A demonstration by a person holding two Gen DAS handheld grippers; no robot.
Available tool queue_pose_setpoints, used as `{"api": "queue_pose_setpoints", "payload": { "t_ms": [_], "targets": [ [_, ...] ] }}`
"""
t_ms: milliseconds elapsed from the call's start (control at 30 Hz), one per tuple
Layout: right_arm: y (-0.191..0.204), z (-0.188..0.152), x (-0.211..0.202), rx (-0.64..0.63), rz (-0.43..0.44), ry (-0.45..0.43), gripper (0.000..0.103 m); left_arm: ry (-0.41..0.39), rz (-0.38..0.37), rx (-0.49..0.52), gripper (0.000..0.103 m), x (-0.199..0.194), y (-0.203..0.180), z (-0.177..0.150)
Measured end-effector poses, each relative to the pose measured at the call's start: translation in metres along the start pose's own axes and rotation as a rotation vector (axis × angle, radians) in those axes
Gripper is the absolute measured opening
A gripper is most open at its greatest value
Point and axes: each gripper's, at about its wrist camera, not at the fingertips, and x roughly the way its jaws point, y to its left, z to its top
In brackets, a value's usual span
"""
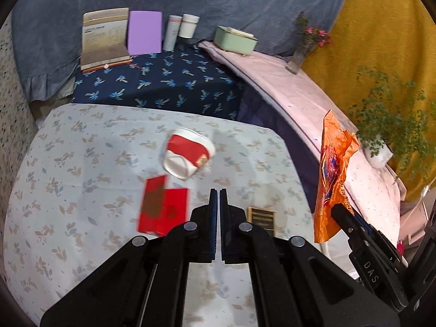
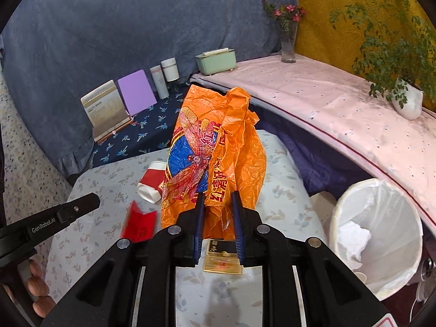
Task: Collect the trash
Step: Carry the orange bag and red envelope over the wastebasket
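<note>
Right wrist view: right hand-held gripper (image 2: 218, 212) pinches the orange bag (image 2: 215, 147) low, above the counter (image 2: 278, 199); light, crinkly, slippery film, so grip bunched folds; left hand-held gripper (image 1: 218, 199) closed, empty

There are two grippers: the left gripper (image 1: 218, 199) and the right gripper (image 2: 218, 204). One orange plastic bag (image 2: 215, 147), one red-and-white paper cup (image 1: 188, 156), two overlapping red envelopes (image 1: 162, 208) and one gold-edged card (image 1: 262, 218) are in view. One white-lined trash bin (image 2: 378, 234) holds one crumpled white tissue (image 2: 354, 237). Further back stand one desk calendar (image 1: 105, 39), one purple board (image 1: 144, 32), two white cylindrical containers (image 1: 179, 30), one green box (image 1: 235, 39), one vase of pink flowers (image 2: 288, 35) and one potted green plant (image 2: 408, 100).
</note>
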Motion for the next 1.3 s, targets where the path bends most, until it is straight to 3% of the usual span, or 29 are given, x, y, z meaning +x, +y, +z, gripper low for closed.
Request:
{"api": "queue_pose_setpoints", "payload": {
  "t_ms": [367, 433, 467, 500, 733, 833, 867, 1000, 1133, 1300],
  "targets": [
    [-0.033, -0.019, -0.014, 0.052, -0.017, 0.012, 0.018, 0.035, 0.025, -0.018, 0.003, 0.006, 0.014, -0.027],
    [-0.040, -0.023, -0.013, 0.064, -0.013, 0.021, 0.018, 0.045, 0.070, -0.014, 0.024, 0.011, 0.024, -0.034],
    [-0.042, -0.026, -0.012, 0.068, -0.013, 0.026, 0.018, 0.052, 0.084, -0.012, 0.052, 0.014, 0.030, -0.038],
    [-0.044, -0.028, -0.011, 0.071, -0.012, 0.030, 0.018, 0.052, 0.101, -0.015, 0.068, 0.017, 0.036, -0.041],
    [-0.045, -0.039, 0.009, 0.079, 0.002, 0.065, 0.018, 0.099, 0.153, -0.019, 0.079, 0.056, 0.058, -0.050],
    [-0.043, -0.041, 0.016, 0.077, 0.005, 0.077, 0.018, 0.109, 0.173, 0.003, 0.079, 0.072, 0.060, -0.048],
    [-0.042, -0.042, 0.019, 0.078, 0.005, 0.082, 0.018, 0.117, 0.180, 0.008, 0.074, 0.078, 0.062, -0.047],
    [-0.040, -0.043, 0.029, 0.080, 0.005, 0.096, 0.018, 0.179, 0.164, -0.010, 0.032, 0.097, 0.070, -0.046],
    [-0.038, -0.043, 0.037, 0.071, 0.003, 0.107, 0.018, 0.195, 0.154, -0.012, 0.004, 0.102, 0.073, -0.046],
    [-0.035, -0.042, 0.039, 0.069, 0.007, 0.107, 0.018, 0.163, 0.134, -0.007, 0.001, 0.090, 0.066, -0.044]
  ]
}}
